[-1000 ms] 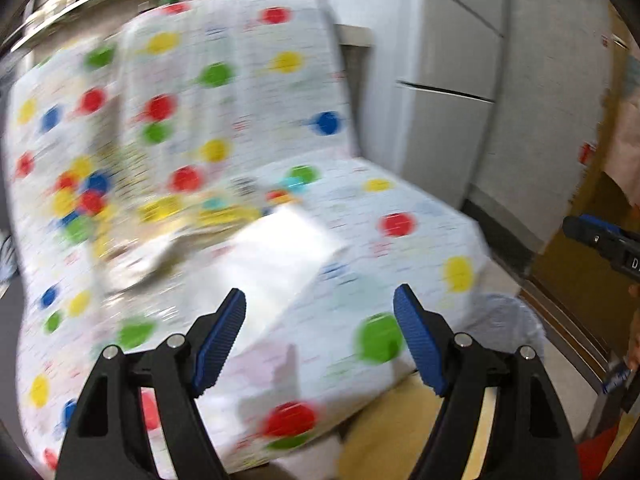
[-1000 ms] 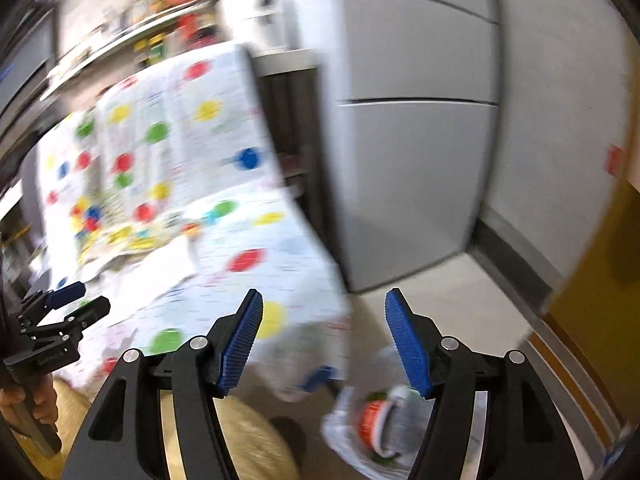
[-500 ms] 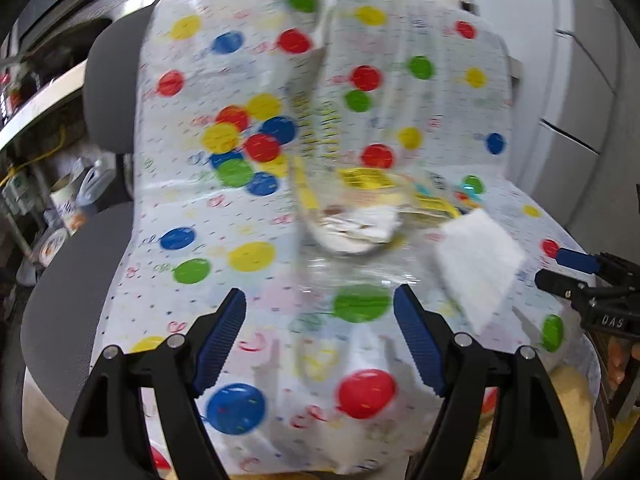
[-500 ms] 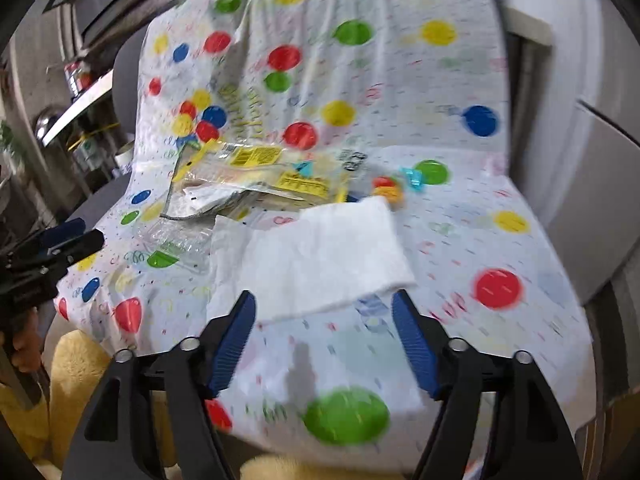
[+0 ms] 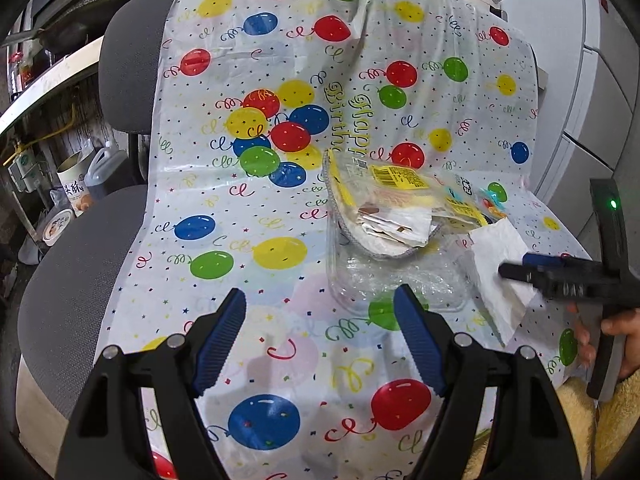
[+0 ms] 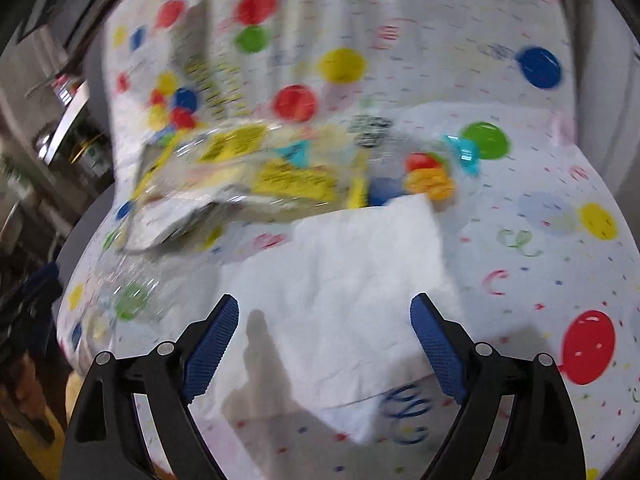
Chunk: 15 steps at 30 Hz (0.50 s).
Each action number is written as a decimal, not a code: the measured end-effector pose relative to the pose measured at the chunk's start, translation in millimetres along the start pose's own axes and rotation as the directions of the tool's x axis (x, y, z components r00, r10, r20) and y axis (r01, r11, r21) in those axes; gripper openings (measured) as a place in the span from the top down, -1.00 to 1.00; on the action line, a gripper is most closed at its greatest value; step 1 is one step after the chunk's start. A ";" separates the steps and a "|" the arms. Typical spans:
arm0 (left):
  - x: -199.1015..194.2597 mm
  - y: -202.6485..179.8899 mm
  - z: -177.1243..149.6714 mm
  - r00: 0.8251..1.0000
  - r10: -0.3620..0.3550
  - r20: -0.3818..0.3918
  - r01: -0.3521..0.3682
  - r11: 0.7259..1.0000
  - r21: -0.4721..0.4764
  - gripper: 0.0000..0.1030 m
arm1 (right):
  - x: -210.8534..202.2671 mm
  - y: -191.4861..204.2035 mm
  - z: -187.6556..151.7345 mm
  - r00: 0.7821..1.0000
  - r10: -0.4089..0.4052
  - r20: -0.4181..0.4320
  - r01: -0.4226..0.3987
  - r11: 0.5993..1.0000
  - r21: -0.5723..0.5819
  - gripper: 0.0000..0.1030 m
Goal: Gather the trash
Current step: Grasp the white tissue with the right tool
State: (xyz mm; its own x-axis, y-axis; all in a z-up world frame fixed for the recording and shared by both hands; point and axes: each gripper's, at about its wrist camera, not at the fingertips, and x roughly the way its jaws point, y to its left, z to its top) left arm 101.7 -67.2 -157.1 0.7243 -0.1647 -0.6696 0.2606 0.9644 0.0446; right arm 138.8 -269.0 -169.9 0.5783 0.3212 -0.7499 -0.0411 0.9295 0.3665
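My right hand-held gripper (image 6: pixel 324 344) is opening its jaws over the white napkin (image 6: pixel 344 296) at centre frame, nothing gripped. My left hand-held gripper (image 5: pixel 320 332) stands apart and empty; the clear wrapper pile (image 5: pixel 392 216) lies centre right on the balloon-print cover (image 5: pixel 240 240).

A balloon-print sheet (image 5: pixel 280 248) drapes a grey chair (image 5: pixel 80 264).

left gripper (image 5: pixel 320 336) agape; right gripper (image 6: pixel 324 344) opening
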 end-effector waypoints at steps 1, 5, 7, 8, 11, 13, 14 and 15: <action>-0.5 0.5 0.0 1.000 0.001 0.001 -0.001 1.000 -0.001 -0.44 | 0.0 8.6 -3.2 1.000 0.017 -0.010 -0.017 1.000 -0.026 -0.70; -1.1 1.0 -0.3 1.000 0.001 0.002 -0.001 1.000 -0.005 -0.44 | 2.9 40.3 -14.7 0.998 -0.056 -0.019 0.052 0.986 -0.157 -0.71; -1.2 1.0 -1.3 1.000 -0.001 0.000 0.001 1.000 -0.005 -0.44 | 6.9 48.5 -19.4 0.994 -0.110 -0.001 0.107 0.973 -0.204 -0.73; -1.5 0.8 -1.8 1.000 -0.001 0.000 0.001 1.000 -0.004 -0.44 | 6.7 47.3 -20.2 0.994 -0.108 0.005 0.107 0.976 -0.191 -0.73; -3.1 0.0 -3.8 1.000 0.000 0.000 0.000 1.000 0.002 -0.44 | 3.2 37.1 -20.9 0.995 -0.099 0.018 0.101 0.987 -0.128 -0.47; -3.7 0.4 -4.4 1.000 0.003 0.000 -0.003 1.000 0.006 -0.44 | -2.9 27.8 -21.0 0.991 -0.126 0.034 0.128 0.988 -0.084 -0.05; -3.8 0.5 -4.5 1.000 0.001 -0.002 -0.001 1.000 0.007 -0.44 | -6.6 22.4 -21.1 0.991 -0.126 0.035 0.128 0.990 -0.059 0.29; -3.5 0.4 -4.1 1.000 0.000 -0.004 0.000 1.000 0.009 -0.44 | -9.3 17.1 -20.6 0.991 -0.125 0.036 0.127 0.991 -0.037 0.48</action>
State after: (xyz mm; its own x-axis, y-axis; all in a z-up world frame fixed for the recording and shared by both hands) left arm 96.7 -65.4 -157.7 0.7214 -0.1637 -0.6729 0.2661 0.9626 0.0512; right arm 116.0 -252.3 -168.0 0.6082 0.1954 -0.7694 0.0023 0.9688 0.2479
